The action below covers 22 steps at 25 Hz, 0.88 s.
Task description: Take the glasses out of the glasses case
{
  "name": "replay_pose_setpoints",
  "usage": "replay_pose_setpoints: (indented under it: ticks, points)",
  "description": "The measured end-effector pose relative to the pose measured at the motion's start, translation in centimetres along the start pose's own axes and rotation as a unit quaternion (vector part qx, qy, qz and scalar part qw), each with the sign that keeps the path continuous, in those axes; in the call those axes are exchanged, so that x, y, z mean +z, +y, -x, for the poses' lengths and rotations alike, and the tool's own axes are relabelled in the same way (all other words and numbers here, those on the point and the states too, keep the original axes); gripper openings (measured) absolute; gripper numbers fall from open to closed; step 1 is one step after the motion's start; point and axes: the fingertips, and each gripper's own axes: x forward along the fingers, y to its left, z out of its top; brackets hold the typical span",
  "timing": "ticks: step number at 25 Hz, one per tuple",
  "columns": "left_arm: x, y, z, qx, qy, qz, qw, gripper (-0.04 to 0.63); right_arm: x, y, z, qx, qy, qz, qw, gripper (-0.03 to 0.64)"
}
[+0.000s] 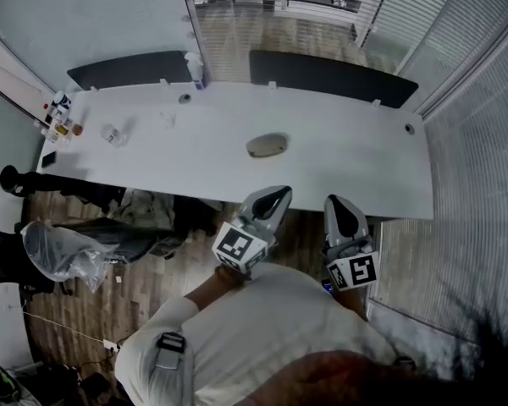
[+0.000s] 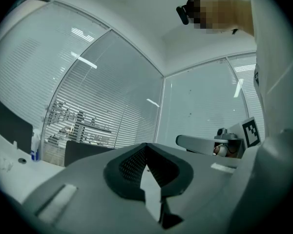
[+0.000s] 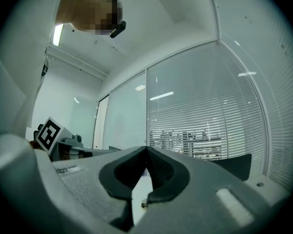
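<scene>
The glasses case (image 1: pixel 267 145), a closed grey oval, lies near the middle of the white table (image 1: pixel 339 172). No glasses are visible. My left gripper (image 1: pixel 278 195) and right gripper (image 1: pixel 338 202) hover side by side at the table's near edge, short of the case and apart from it. Both point toward the table with jaws together and nothing between them. In the left gripper view the left gripper (image 2: pixel 146 148) is shut, with the right gripper's marker cube (image 2: pixel 250 132) beside it. In the right gripper view the right gripper (image 3: pixel 146 151) is likewise shut.
A bottle (image 1: pixel 195 70) stands at the table's far edge and small items (image 1: pixel 61 117) cluster at its left end. A crumpled wrapper (image 1: pixel 113 134) and a dark phone (image 1: pixel 48 159) lie nearby. Black chair backs (image 1: pixel 330 76) stand behind the table. A plastic bag (image 1: pixel 59 252) hangs at the left.
</scene>
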Motion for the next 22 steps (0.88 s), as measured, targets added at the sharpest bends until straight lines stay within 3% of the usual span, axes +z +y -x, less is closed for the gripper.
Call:
replay_pose_setpoints:
  ticks: [14, 22]
  points:
    - [0.9, 8.8, -2.8, 0.013, 0.01, -0.007, 0.9998, 0.003, -2.0, -1.0, -9.9, 0.015, 0.018, -0.008, 1.0, 0.0]
    - [0.3, 9.3, -3.6, 0.01, 0.017, -0.001, 0.9998, 0.003, -2.0, -2.0, -10.0, 0.003, 0.017, -0.005, 1.0, 0.0]
